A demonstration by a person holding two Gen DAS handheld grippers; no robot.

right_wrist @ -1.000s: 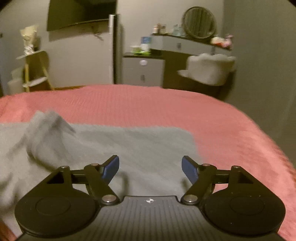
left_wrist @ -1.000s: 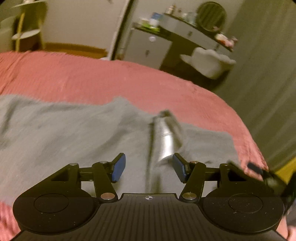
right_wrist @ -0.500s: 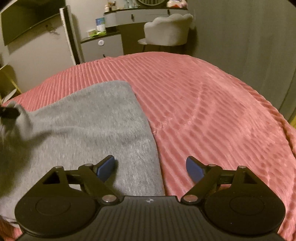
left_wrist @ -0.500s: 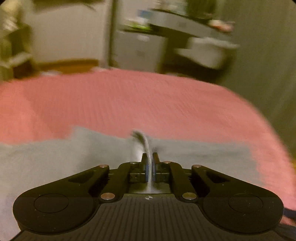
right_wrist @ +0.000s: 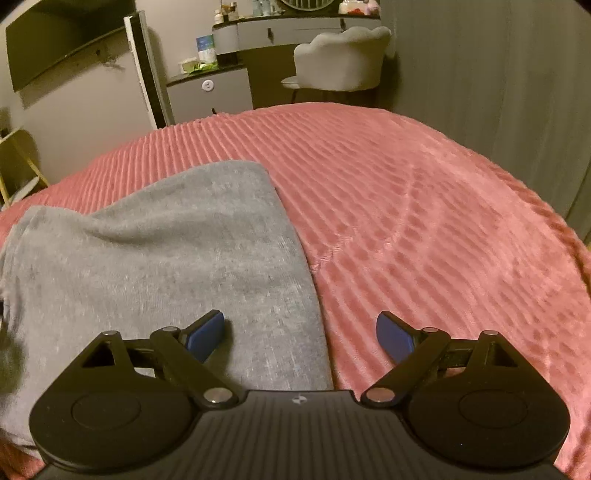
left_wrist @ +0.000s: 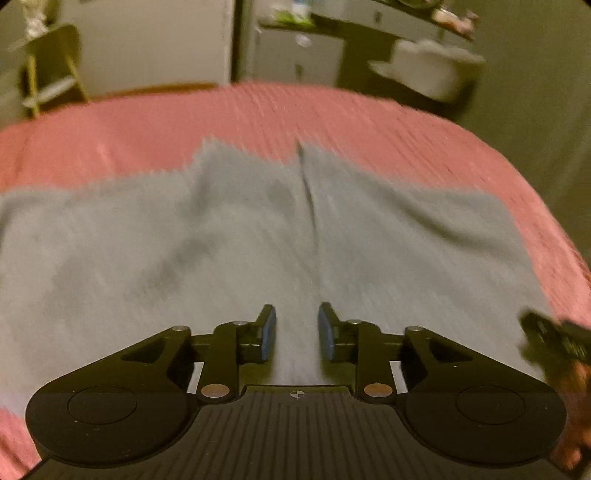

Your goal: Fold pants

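Note:
Grey pants lie spread on the pink bedspread, with a crease running away from me down their middle. My left gripper is open and empty just above the pants' near part. In the right wrist view the pants fill the left half, their right edge running down the middle. My right gripper is wide open and empty, straddling that edge, left fingertip over the cloth, right fingertip over the bedspread. The right gripper's body shows at the left view's right edge.
Beyond the bed stand a white padded chair, a dresser with small items, a grey cabinet and a yellow shelf stand. A curtain hangs at the right.
My left gripper was shut on a raised fold of the pants half a second ago; it has opened and the cloth lies flat. My right gripper has stayed open and barely moved.

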